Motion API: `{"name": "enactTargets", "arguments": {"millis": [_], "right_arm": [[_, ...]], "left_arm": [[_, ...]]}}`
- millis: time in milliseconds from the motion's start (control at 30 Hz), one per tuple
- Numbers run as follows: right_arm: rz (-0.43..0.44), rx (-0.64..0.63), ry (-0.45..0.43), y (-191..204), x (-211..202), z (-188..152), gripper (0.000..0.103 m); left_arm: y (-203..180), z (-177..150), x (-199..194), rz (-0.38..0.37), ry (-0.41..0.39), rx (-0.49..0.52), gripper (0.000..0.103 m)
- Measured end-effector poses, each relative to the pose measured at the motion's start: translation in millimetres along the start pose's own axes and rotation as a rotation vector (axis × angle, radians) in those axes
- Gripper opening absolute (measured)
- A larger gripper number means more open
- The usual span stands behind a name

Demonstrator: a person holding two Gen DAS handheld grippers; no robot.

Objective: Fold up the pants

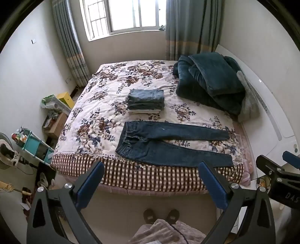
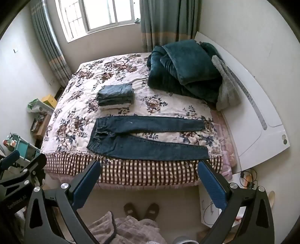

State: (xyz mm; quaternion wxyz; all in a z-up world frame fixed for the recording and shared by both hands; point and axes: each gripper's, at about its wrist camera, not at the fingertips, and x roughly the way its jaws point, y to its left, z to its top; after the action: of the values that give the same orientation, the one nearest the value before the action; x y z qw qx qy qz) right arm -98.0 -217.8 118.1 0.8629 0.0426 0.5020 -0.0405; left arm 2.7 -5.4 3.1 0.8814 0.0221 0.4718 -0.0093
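Overhead, both grippers held spread to full width above the floor at the near edge of the bed, nothing between the blue pads. Left gripper empty, touching nothing; right gripper likewise empty and clear of the cloth, its black frame also showing at the right edge of the left wrist view. One pair of dark blue pants laid flat and unfolded near the front edge of the bed, waistband to the left, two legs stretched to the right and parted in a narrow V. One stack of folded jeans just behind, toward the middle of the mattress, apart from the flat pair. One rumpled teal blanket heaped at the far right corner, a grey fuzzy pillow tucked against it. Floral quilt over the mattress, brown checked border hanging down the near side. White headboard along the right. One window on the far wall, two grey-green curtains beside it. Two slippered feet on the pale floor below. Cluttered boxes and a teal rack along the left wall.
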Motion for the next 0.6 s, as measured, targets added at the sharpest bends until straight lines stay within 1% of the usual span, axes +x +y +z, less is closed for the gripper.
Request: {"name": "enactTargets", "arguments": {"millis": [233,467,533,600], "right_arm": [[0.003,-0.005,-0.003,1,0,-4,0.103],[0.011,-0.003,0.001,0,-2,4,0.103],[0.012,-0.003,0.001,-1,-3,5,0.103],[0.015,-0.003,-0.001,-2,-4,7,0.103]], "left_arm": [[3,5,-3,-0.003,0.000,0.000,0.103],[3,4,-3,-0.002,-0.003,0.002,0.103],[-1,7,-5,0.001,-0.006,0.004,0.103],[-5,23,-9,0.001,-0.007,0.005,0.103]]}}
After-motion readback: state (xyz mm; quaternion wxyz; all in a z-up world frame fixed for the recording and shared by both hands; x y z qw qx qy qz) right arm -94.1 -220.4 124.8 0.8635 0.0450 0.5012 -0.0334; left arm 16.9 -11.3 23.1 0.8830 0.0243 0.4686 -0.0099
